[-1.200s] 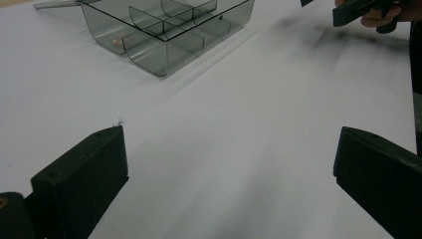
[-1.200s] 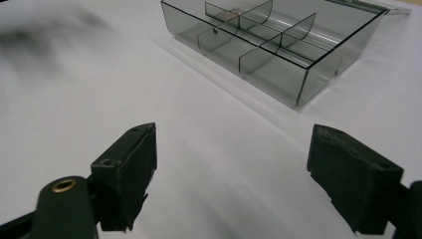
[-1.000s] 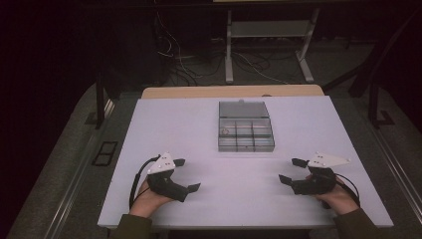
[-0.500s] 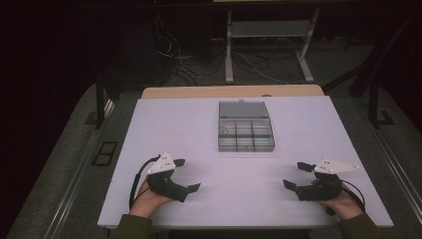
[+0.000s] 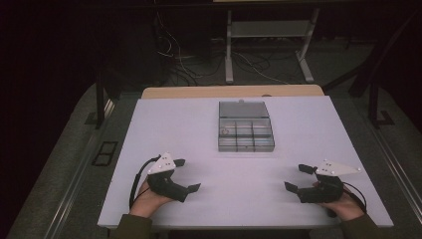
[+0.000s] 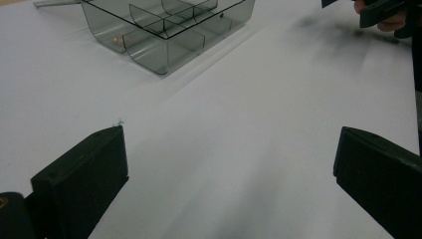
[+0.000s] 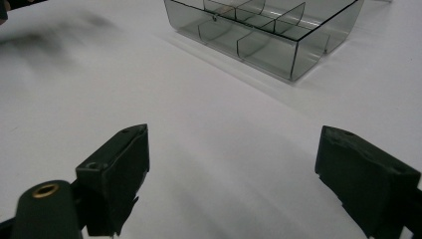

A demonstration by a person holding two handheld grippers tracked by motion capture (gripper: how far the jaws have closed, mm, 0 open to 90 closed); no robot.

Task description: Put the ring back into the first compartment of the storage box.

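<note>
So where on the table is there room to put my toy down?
Lots of room: the table is bare left and right of the clear compartment box, and between the left gripper and right gripper. Nowhere is crowded.

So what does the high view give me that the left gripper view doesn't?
The high view gives the whole white table, the left hand with the left gripper, and the cables on the floor beyond. The left gripper view gives its own jaws up close, wide apart over bare table. Both show the clear compartment box and the right gripper, whose jaws have just been opening, nothing between them.
</note>
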